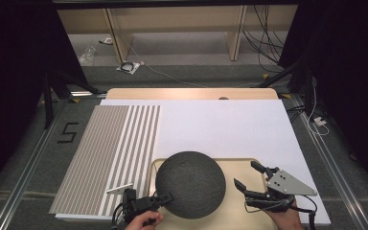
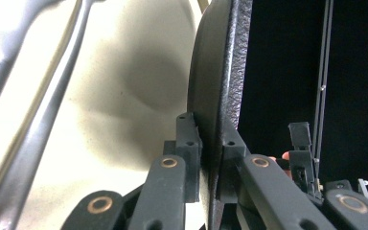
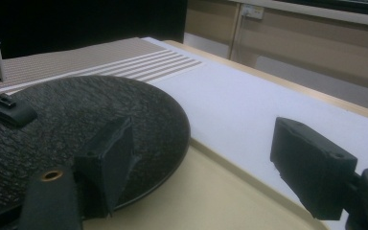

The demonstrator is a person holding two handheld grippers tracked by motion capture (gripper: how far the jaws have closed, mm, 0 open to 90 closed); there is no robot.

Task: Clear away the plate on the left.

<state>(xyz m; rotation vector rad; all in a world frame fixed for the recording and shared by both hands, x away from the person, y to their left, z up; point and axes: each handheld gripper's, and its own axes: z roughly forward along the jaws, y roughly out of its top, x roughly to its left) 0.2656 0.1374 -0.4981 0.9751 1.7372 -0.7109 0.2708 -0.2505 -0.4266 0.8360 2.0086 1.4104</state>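
- My left gripper pinches the rim of the black plate, which sits over the tray; the hold is thin and at one edge, so the plate could tip or slip out
- My right gripper hangs wide open beside the plate, holding nothing; a stray nudge could knock it off the tray

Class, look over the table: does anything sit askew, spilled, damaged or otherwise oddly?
Nothing is spilled or visibly damaged. The round black textured plate is gripped at its rim by the left gripper, over the beige tray.
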